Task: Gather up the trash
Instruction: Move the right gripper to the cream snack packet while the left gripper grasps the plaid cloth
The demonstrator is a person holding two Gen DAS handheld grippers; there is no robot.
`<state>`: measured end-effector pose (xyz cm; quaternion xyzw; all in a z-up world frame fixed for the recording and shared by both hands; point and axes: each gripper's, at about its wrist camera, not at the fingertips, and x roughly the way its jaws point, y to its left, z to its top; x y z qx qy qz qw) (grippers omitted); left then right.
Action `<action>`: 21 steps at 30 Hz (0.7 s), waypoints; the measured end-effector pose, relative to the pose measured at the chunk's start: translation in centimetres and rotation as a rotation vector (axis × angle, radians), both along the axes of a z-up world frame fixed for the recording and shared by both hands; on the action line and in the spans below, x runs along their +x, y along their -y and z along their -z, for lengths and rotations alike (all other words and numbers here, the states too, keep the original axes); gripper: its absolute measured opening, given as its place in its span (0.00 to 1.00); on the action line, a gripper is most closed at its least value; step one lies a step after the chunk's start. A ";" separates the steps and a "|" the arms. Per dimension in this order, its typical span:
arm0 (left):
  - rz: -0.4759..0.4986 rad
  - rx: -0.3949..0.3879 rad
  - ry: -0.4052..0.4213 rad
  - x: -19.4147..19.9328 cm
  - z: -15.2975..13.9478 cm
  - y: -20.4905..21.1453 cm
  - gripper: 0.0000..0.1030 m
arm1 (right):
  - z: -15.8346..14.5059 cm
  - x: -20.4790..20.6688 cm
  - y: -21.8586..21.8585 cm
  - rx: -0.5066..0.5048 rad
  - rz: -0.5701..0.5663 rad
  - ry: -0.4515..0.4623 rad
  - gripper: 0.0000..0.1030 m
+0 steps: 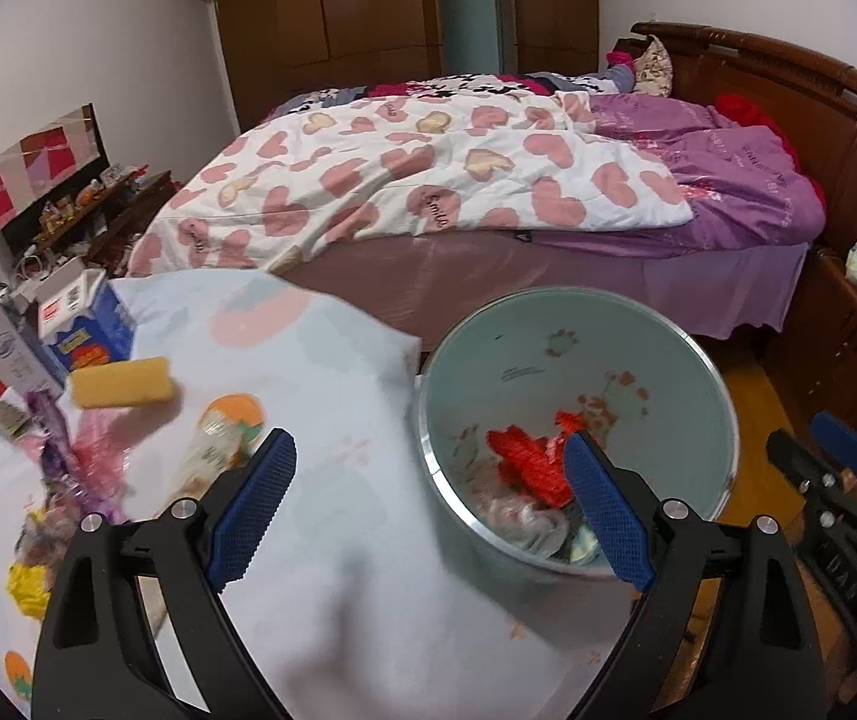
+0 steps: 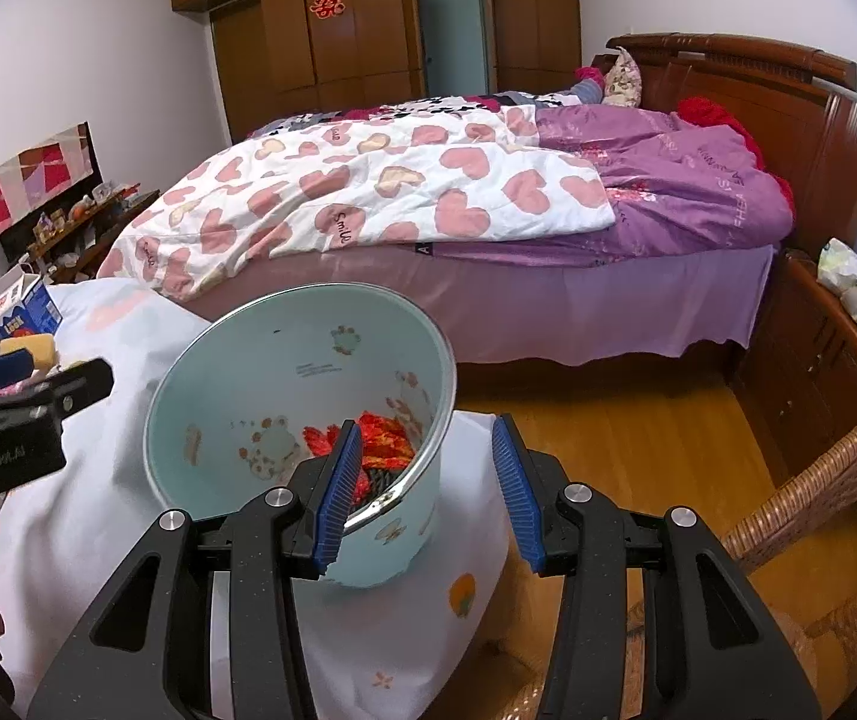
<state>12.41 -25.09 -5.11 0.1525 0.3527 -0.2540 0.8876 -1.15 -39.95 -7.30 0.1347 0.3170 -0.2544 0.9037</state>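
Observation:
A pale green trash bin (image 1: 548, 324) (image 2: 236, 360) stands at the table's right edge, with red wrappers (image 1: 527, 456) (image 2: 386, 438) and other scraps inside. My left gripper (image 1: 428, 510) is open and empty, above the white tablecloth (image 1: 332, 372) beside the bin's rim. My right gripper (image 2: 428, 492) is open and empty, its left finger over the bin's near rim. On the table's left lie a yellow sponge (image 1: 122, 382), a plastic bottle (image 1: 212, 450), pink and purple wrappers (image 1: 83, 462) and a yellow scrap (image 1: 29, 588).
A blue carton (image 1: 92, 324) and a white box (image 1: 5, 348) stand at the table's far left. A bed with a heart quilt (image 1: 428, 180) fills the back. A wicker chair (image 2: 836, 480) stands right, on the wooden floor (image 2: 638, 438).

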 end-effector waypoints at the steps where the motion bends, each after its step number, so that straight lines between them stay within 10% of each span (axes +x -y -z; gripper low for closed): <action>1: -0.004 0.001 -0.004 0.0 0.0 -0.3 0.87 | 0.0 0.0 -0.3 0.002 0.001 -0.001 0.44; 21: -0.192 -0.004 -0.040 -0.6 0.9 -15.0 0.86 | -1.8 3.3 -8.3 0.009 -0.132 0.014 0.44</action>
